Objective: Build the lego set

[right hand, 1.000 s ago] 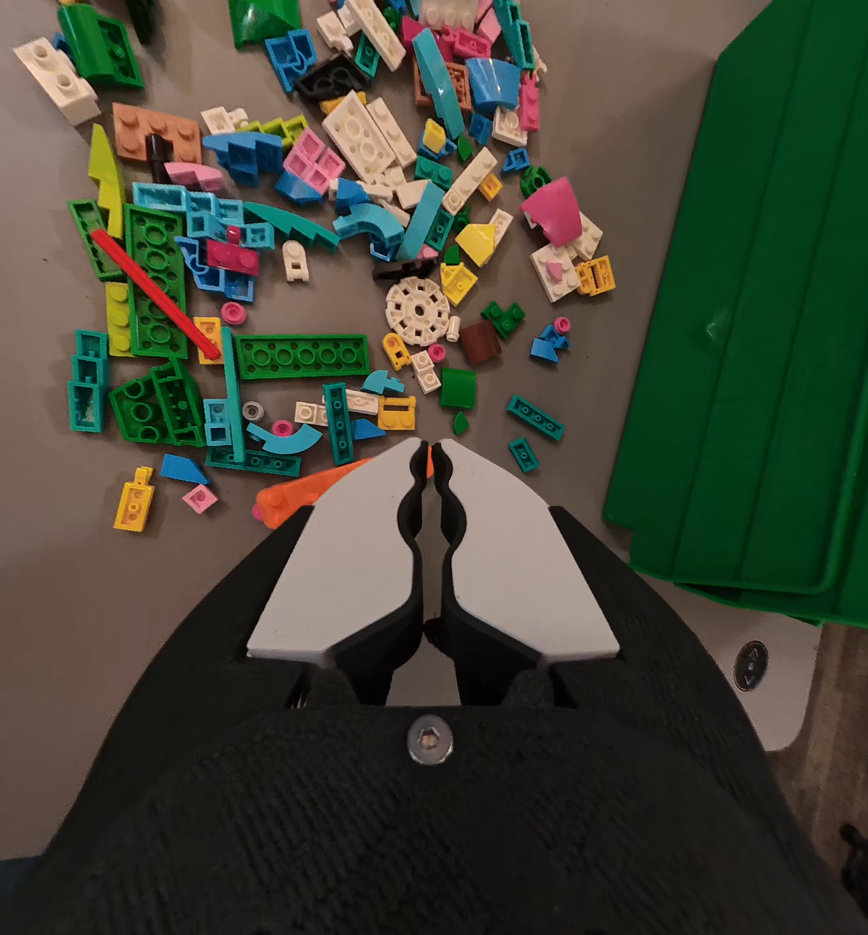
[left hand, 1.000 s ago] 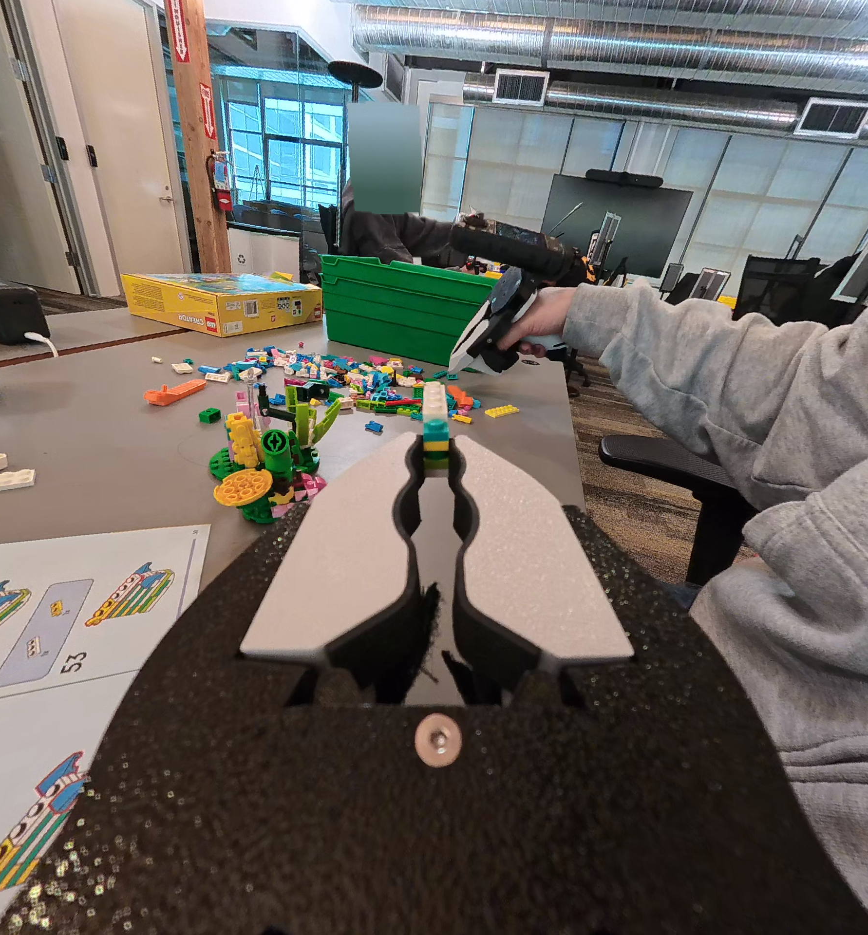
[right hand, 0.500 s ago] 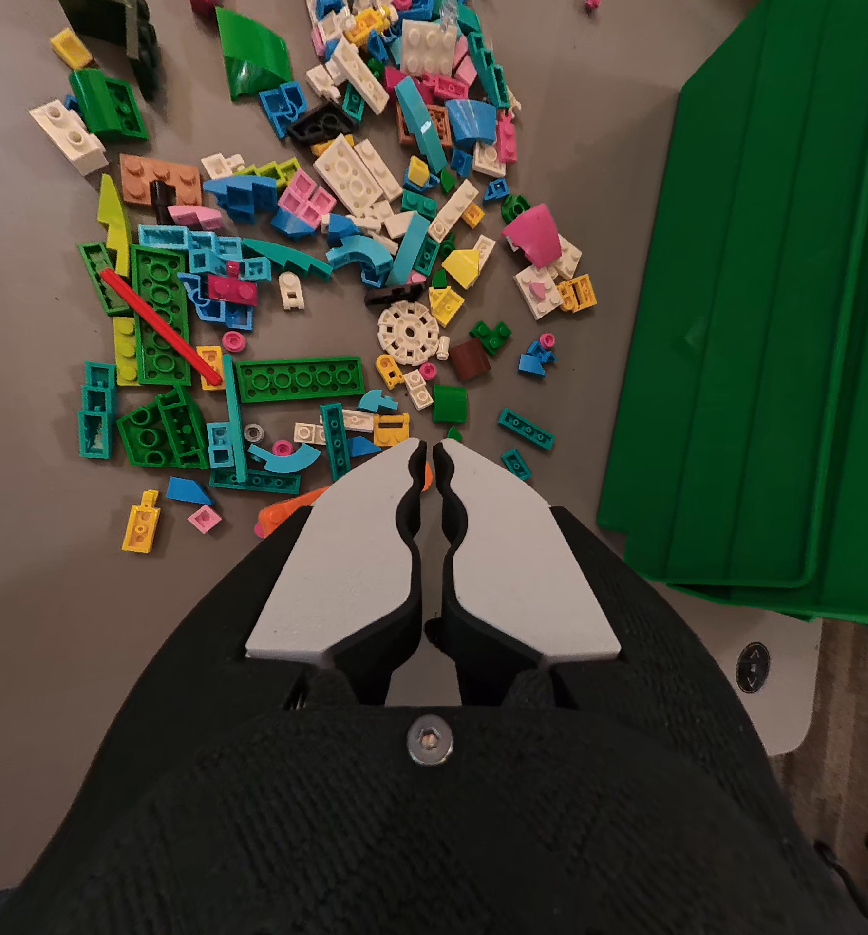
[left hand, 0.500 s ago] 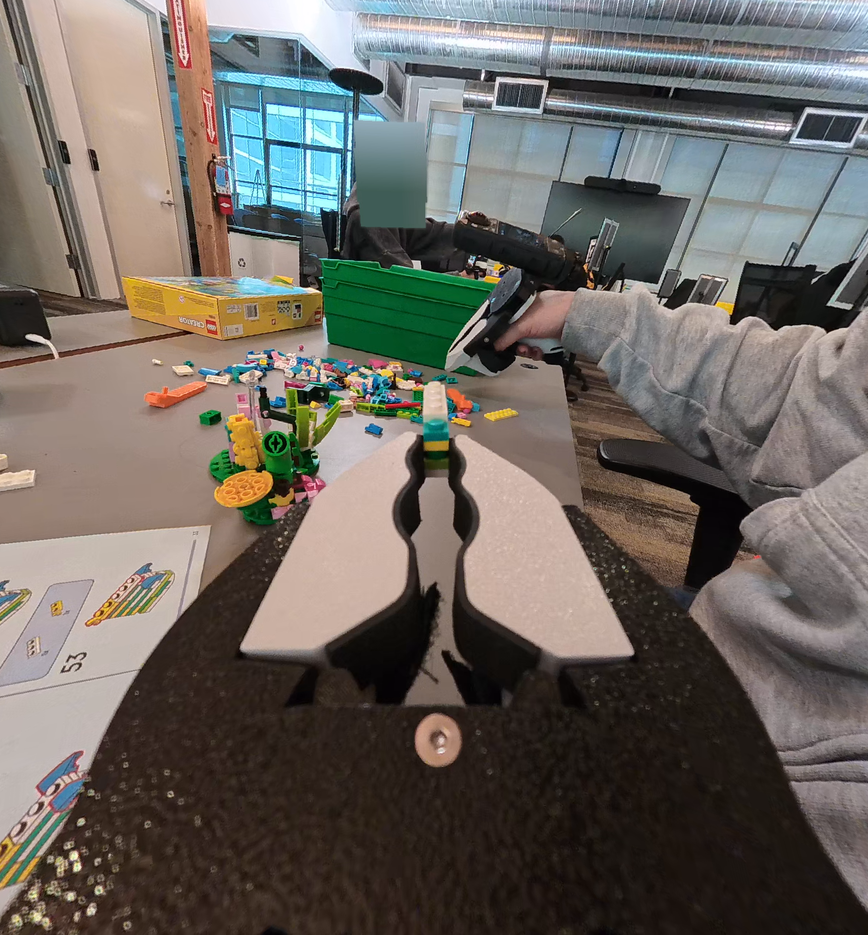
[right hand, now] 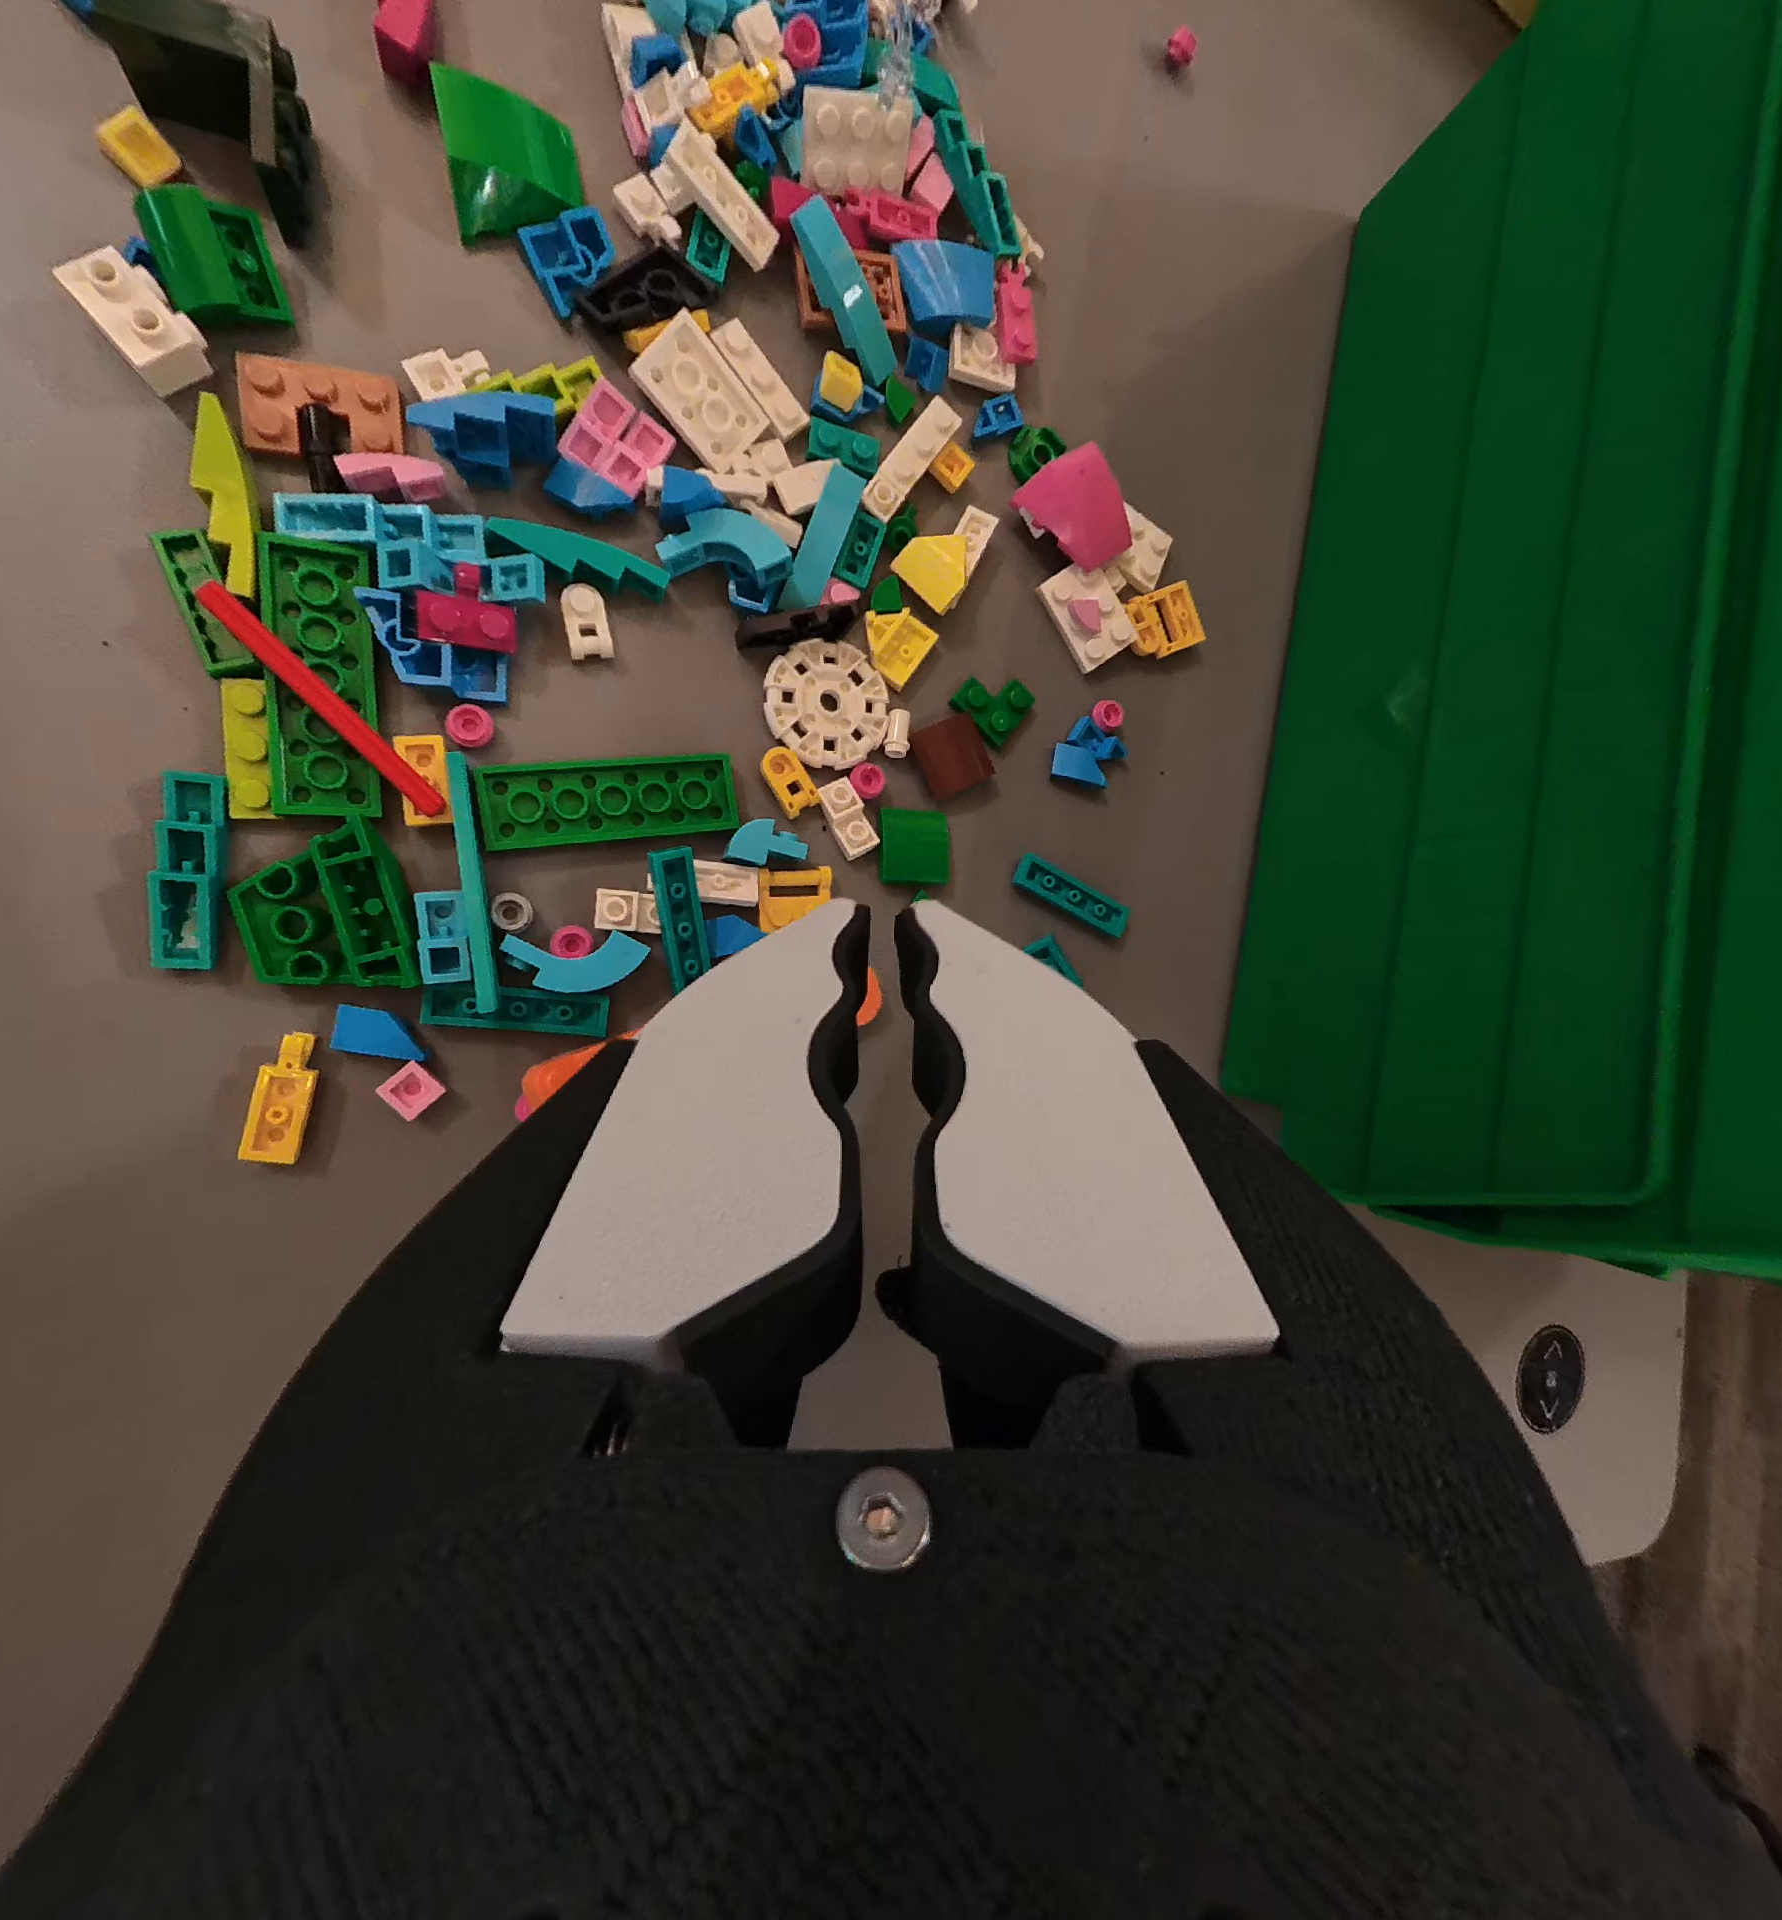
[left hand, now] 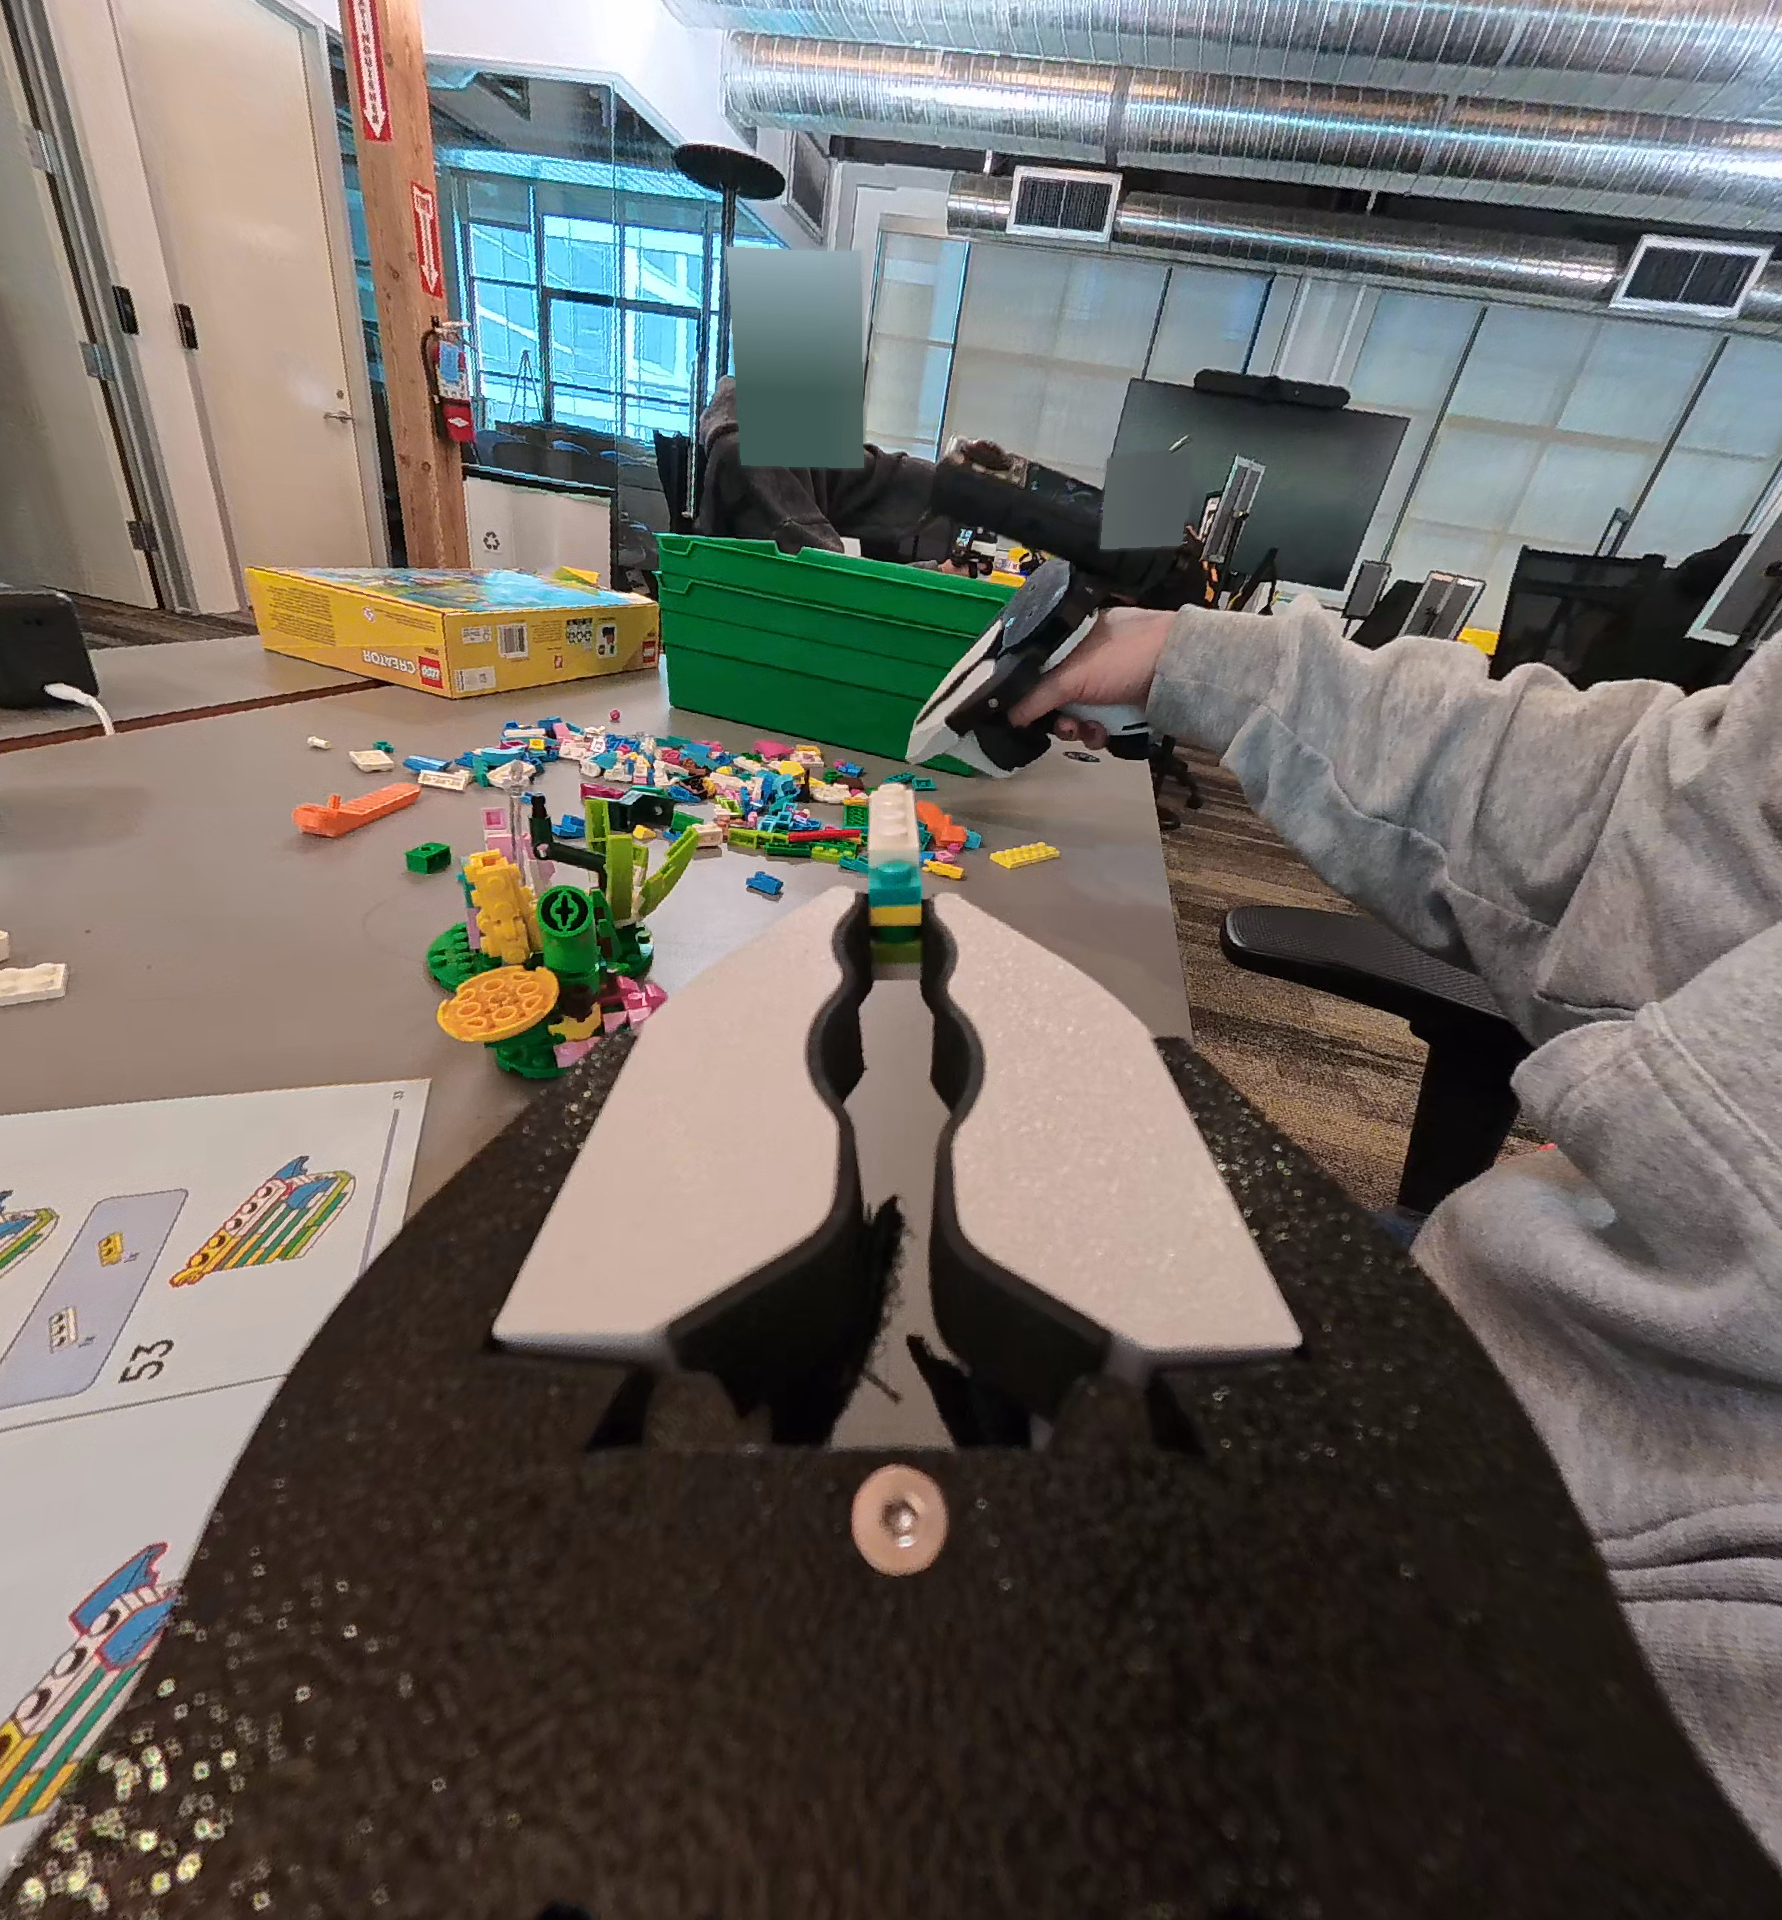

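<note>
The left tongs (left hand: 895, 940) are clamped on a small stack of green, yellow, teal and white plastic bricks (left hand: 893, 883), held above the grey surface (left hand: 191, 904). The right tongs (right hand: 882, 925), slightly apart and gripping nothing, hover over scattered multicoloured plastic bricks (right hand: 606, 800) beside stacked green plastic bins (right hand: 1552, 675).

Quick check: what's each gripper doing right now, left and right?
Left gripper: closed on a small stack of bricks, white over teal, yellow and green.
Right gripper: slightly open, holding nothing, above the loose bricks.
</note>
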A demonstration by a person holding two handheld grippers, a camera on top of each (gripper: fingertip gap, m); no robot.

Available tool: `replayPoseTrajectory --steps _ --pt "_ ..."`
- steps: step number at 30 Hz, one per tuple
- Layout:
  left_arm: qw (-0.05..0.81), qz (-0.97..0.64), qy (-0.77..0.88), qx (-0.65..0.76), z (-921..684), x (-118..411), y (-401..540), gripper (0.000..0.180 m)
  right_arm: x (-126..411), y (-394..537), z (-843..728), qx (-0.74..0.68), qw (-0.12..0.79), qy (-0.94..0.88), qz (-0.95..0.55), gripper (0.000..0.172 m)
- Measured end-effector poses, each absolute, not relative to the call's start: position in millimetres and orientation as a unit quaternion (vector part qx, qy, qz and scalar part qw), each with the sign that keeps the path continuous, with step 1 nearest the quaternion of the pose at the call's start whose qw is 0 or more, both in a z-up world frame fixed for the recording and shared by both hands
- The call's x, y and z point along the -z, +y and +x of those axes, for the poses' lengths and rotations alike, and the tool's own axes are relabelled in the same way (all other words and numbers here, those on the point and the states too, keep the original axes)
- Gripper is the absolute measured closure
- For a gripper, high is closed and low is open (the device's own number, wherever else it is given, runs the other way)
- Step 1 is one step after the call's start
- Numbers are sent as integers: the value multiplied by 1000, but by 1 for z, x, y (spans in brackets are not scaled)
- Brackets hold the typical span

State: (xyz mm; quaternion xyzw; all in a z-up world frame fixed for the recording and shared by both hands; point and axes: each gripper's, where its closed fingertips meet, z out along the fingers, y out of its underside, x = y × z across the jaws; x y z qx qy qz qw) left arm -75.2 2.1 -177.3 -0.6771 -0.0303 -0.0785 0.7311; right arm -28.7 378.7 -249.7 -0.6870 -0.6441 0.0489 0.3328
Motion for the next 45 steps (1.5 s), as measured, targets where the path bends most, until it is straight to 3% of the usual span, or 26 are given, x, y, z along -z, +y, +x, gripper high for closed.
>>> replayPoseTrajectory --steps 11,21,40,45 --pt "731 -677 -31 79 -75 177 2 172 251 359 -25 -84 313 -664 -674 168" --pt "730 -678 -30 82 -74 178 3 172 271 276 -10 -178 184 -781 -570 154" --pt "732 -675 -33 85 -74 177 3 172 283 270 -19 -158 199 -793 -553 157" --pt "731 -677 -33 82 -74 177 4 172 277 259 -25 -193 189 -795 -543 151"
